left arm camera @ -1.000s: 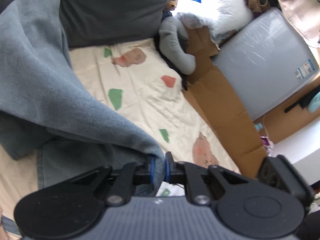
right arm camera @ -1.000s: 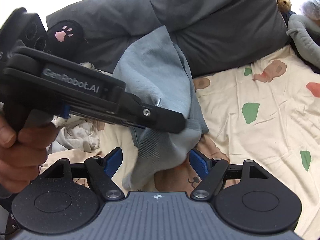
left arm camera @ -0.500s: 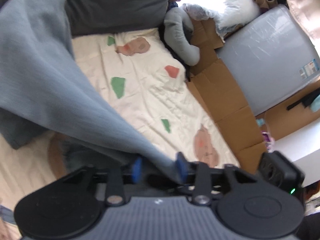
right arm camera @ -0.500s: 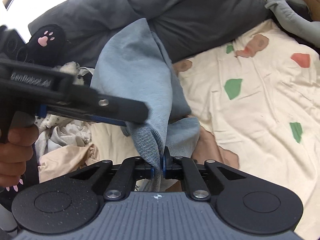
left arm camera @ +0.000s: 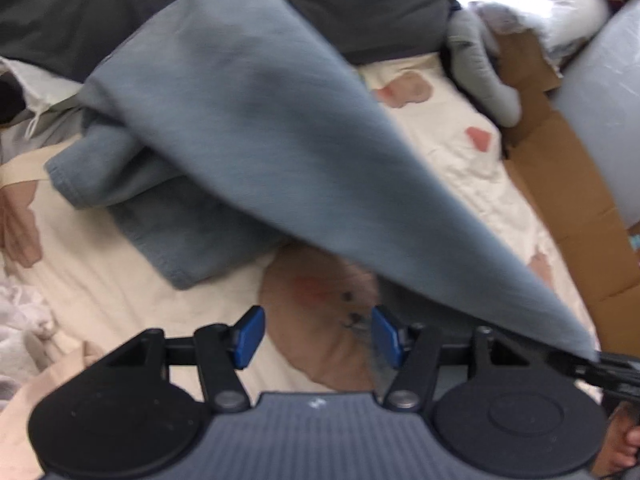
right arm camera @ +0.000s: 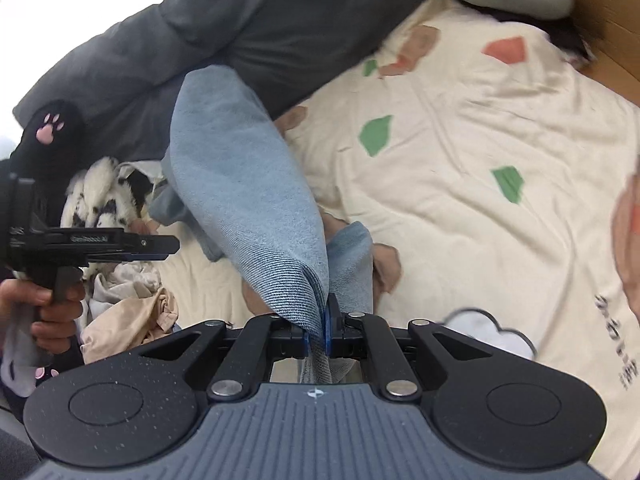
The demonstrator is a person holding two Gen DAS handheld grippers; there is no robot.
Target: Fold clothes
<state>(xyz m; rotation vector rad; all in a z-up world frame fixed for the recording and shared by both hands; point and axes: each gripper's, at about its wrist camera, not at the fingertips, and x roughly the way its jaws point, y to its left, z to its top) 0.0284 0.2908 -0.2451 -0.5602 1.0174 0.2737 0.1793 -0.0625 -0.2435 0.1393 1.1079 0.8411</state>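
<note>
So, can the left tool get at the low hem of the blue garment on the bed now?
Probably yes. The left tool is opening with nothing between its fingers, and the hem lies uncovered on the sheet just ahead. The right tool holds another corner up.

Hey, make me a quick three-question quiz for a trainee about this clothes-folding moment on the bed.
1. True or false: the right gripper is clamped on the blue-grey garment.
2. What lies between the pads of the left gripper?
A. the garment
B. a white pillow
C. nothing, only the patterned bedsheet behind
3. Fill in: behind the garment, at the head of the bed, lies a dark ____ duvet.

Key: 1 true. 2 C; its jaws are opening, clear of the cloth. 3 grey.
</note>
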